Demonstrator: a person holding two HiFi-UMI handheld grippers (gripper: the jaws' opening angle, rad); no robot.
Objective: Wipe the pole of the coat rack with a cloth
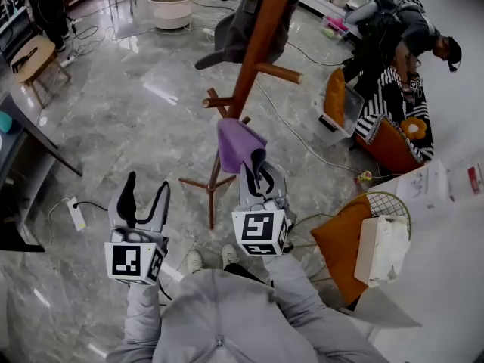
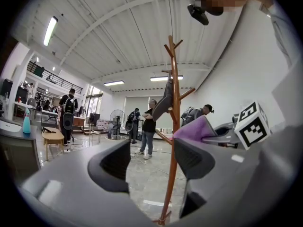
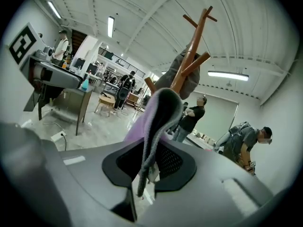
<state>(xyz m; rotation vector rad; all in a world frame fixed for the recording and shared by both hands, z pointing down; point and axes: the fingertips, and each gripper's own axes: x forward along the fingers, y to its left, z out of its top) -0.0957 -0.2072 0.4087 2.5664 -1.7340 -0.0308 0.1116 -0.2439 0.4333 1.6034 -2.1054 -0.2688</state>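
Purple cloth point(image 1: 237, 144) clamped in the right tongs point(image 1: 257, 169), touching or just beside the pole point(image 1: 258, 48), low down.
Left tongs point(image 1: 146, 184) gape wide, holding nothing, apart from the rack point(image 1: 276, 72). Risks: a one-sided push may rock the unsteadied rack; the loosely draped cloth may slip out mid-stroke; the grey garment point(image 1: 242, 21) above may get knocked off. Count: one cloth, one rack, one garment, two tongs.

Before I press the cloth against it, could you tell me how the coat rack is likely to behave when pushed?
It could rock or tip: the coat rack is a tall thin pole on short feet. The grey garment hung high probably makes it top-heavy. The wood looks stiff, so it should hardly flex.
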